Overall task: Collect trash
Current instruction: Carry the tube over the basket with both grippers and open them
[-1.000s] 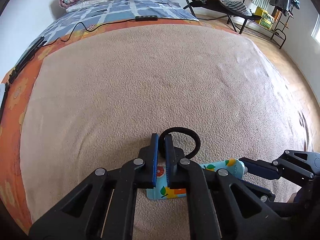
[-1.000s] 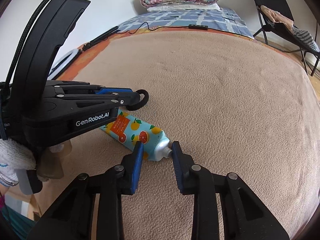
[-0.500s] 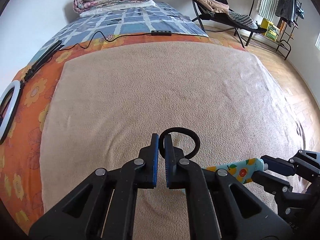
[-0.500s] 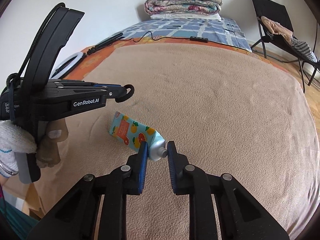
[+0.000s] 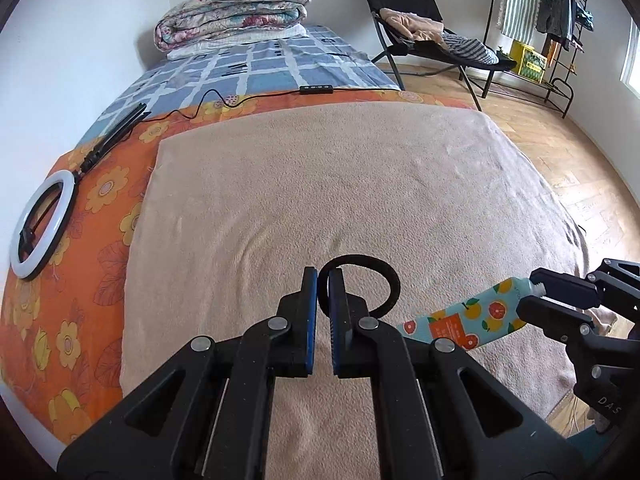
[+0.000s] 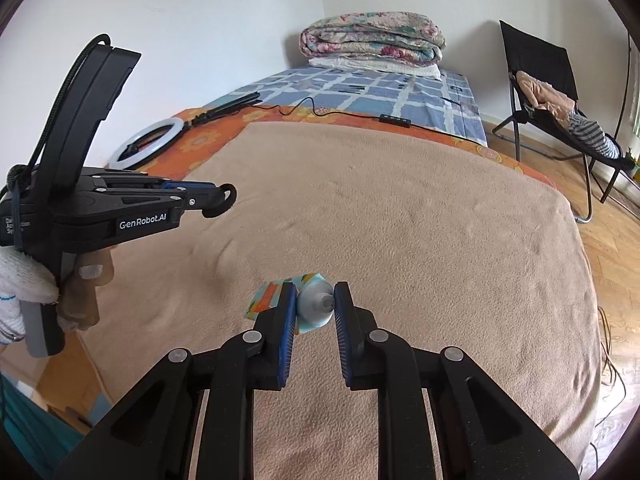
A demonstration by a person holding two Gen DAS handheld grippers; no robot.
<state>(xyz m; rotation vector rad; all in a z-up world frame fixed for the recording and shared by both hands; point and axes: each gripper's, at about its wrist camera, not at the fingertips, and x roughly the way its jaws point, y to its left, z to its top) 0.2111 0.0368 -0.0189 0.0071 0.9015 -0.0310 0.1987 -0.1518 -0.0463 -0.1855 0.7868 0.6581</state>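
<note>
a black hair tie is pinched at its left edge by the left gripper at lower centre of the left wrist view, jaws all but closed on it, w/ the loop sticking out to the right, clear of the beige blanket. in the right wrist view the same gripper is seen side-on at mid left, w/ only a small arc of the tie showing at its tip, and a gloved hand is seen on its handle, which the left view does not show. a fruit-print tube is gripped at its cap end by the right gripper at lower centre of the right view, narrow gap, pads pressed on both sides; the tube is seen end-on there, print mostly hidden. in the left view, lower right, the tube is seen full length, held off the blanket by the right gripper. a ring light lies at mid left on the orange sheet.
</note>
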